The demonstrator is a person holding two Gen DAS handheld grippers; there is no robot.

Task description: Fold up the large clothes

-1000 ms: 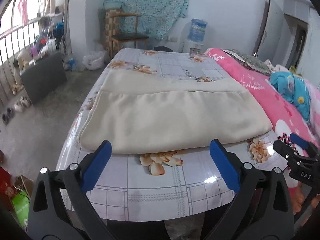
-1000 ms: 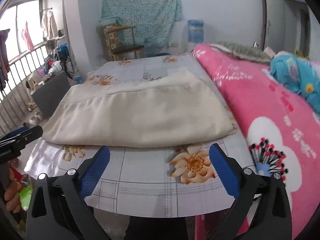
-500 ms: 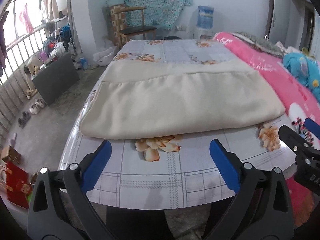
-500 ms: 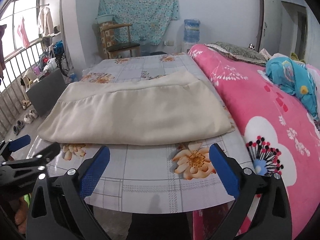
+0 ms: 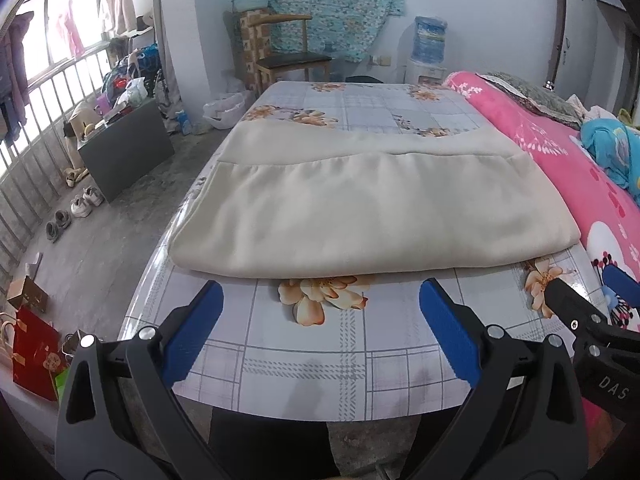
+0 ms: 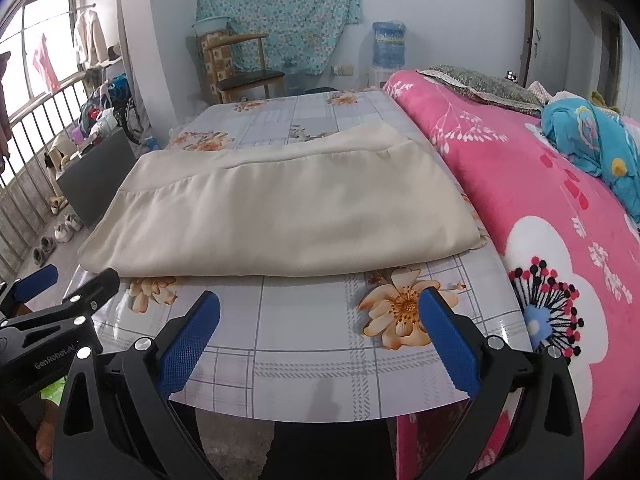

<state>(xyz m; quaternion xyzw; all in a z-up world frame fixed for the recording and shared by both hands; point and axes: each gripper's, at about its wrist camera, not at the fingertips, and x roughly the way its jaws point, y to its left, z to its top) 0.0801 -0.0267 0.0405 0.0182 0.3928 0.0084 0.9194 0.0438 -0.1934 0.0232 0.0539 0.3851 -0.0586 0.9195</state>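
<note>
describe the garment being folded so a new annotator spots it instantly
Start at the table with the grey checked, orange-flowered cover, standing beside the pink bed. Lying flat across its middle is the cream garment, folded into a wide rectangle. It is the only plain, unpatterned fabric there.

soft daylight from left window [image 5: 60, 52], fisheye-warped dark corners

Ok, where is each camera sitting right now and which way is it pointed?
Left wrist: behind the open left tool, facing the folded cream cloth on the floral-print table; the right tool shows at right.
Right wrist: behind the open right tool, facing the same cloth; the left tool shows at left.
Shared: cloth, table, pink blanket.
</note>
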